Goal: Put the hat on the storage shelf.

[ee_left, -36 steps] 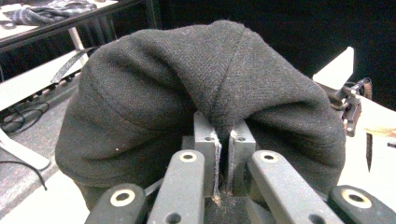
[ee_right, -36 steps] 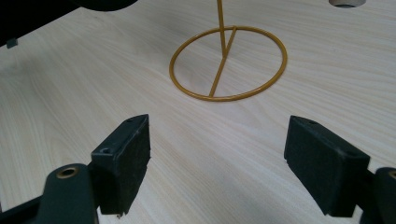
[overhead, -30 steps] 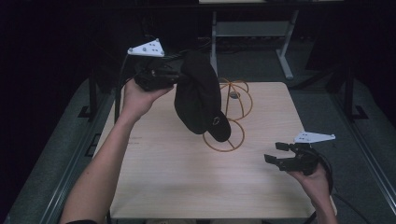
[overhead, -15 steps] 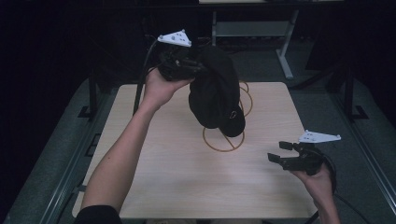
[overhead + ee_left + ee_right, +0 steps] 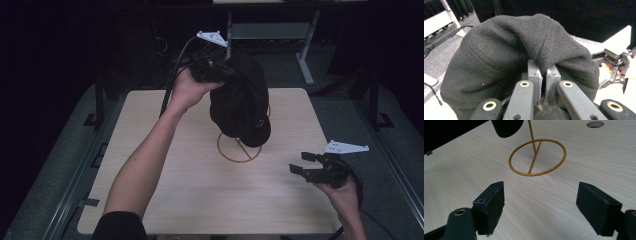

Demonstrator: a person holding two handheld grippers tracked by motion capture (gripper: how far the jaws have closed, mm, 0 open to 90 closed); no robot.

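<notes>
Dark lab: bare wooden table (image 5: 165, 200), metal frames (image 5: 270, 30)

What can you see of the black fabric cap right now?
The black fabric cap looks like woven, herringbone-textured cloth, soft and folded. The left gripper pinches a fold of its crown between shut jaws, so it hangs in the air, brim end downward, with a small pale mark near the low edge. It hangs over the gold wire stand on the light wooden table, hiding the stand's upper part; whether they touch cannot be told.
</notes>
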